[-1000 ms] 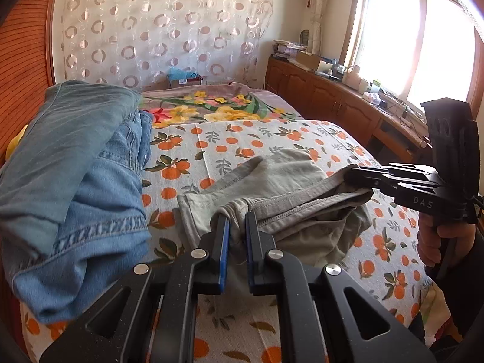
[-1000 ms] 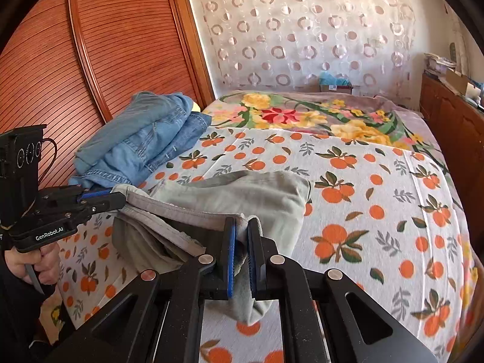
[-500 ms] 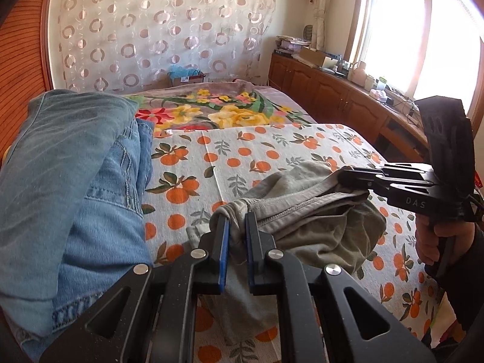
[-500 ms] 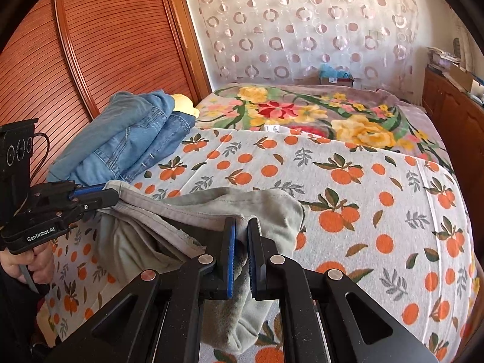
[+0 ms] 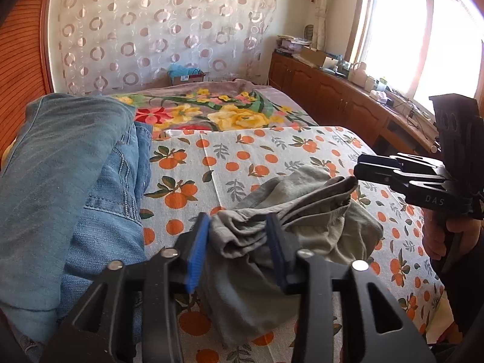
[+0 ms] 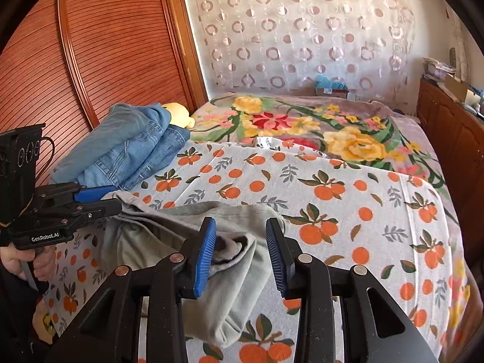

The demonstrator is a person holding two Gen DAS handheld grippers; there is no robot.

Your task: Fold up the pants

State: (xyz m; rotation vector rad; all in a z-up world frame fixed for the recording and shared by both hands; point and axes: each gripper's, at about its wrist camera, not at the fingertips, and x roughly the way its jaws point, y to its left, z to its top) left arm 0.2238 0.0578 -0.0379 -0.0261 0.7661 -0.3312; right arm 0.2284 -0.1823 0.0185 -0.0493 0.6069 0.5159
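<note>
Left wrist view showed the left tool [image 5: 239, 242] opening, its pads no longer pinching the grey pants [image 5: 302, 211]. Half a second before, both tools were shut tight. Farther over, the right tool [image 6: 240, 252] was opening too. The pants lay bunched on the bed [image 6: 332, 181], so this fold looked done.

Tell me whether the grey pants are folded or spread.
Folded, but loosely: the grey pants lie bunched in rumpled layers on the bed, not flat or spread out.

We see a sunlit window [image 5: 402, 33] above wooden cabinets [image 5: 326, 90], a circle-patterned curtain [image 5: 163, 30], a slatted wooden wardrobe [image 6: 99, 60], and the bed [image 6: 378, 211] under orange-print and floral covers.
</note>
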